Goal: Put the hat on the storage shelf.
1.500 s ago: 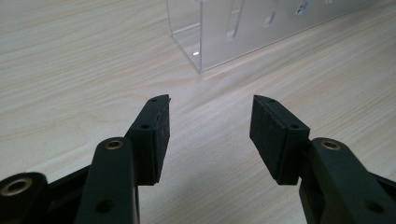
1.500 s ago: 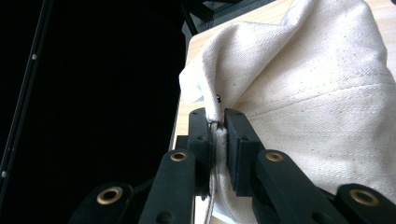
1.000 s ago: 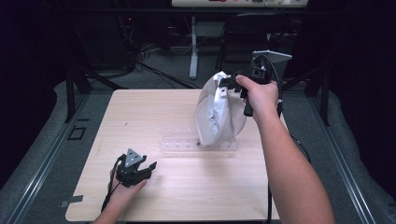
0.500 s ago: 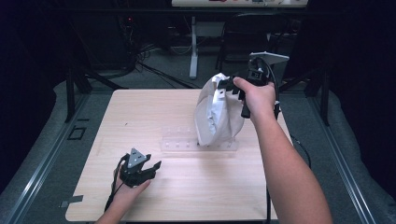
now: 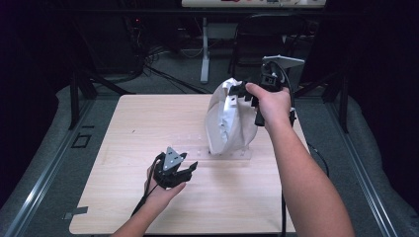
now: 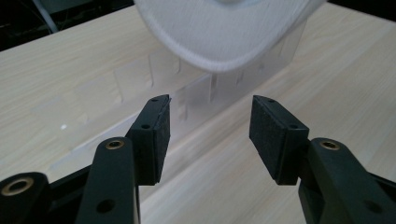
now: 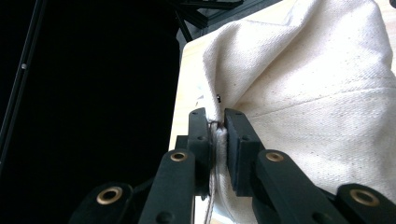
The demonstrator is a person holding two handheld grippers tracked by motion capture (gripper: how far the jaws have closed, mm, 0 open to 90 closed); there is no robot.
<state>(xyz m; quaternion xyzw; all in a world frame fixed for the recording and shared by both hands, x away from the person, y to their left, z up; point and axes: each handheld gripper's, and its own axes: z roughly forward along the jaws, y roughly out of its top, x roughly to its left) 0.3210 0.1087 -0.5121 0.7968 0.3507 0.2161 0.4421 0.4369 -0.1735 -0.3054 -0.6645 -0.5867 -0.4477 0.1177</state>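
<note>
A: Where does the cream cloth bag [image 5: 228, 118] sit against the edges?

B: Right of centre in the high view, on the pale wooden table [image 5: 148, 123]. It hangs upright, its bottom on a clear plastic rack [image 5: 225, 153] that lies flat on the wood. The table's right edge is close beside it; the left half of the board is bare, with open room there.

A: Any writing or label?

B: None that I can read on the cloth, the rack or the grippers.

A: And the right gripper [image 5: 242, 91]?

B: It is up at the bag's top, upper right of centre, forearm reaching in from the lower right. In the right gripper view the black jaws are pinched on the bag's seamed edge [image 7: 215, 140].

A: The left gripper [image 5: 190, 170]?

B: Low, left of centre, near the front edge and just short of the rack, jaws pointing toward the bag. In the left gripper view its pads [image 6: 156, 135] stand apart with nothing between them, the bag's rounded bottom [image 6: 224, 32] above.
</note>
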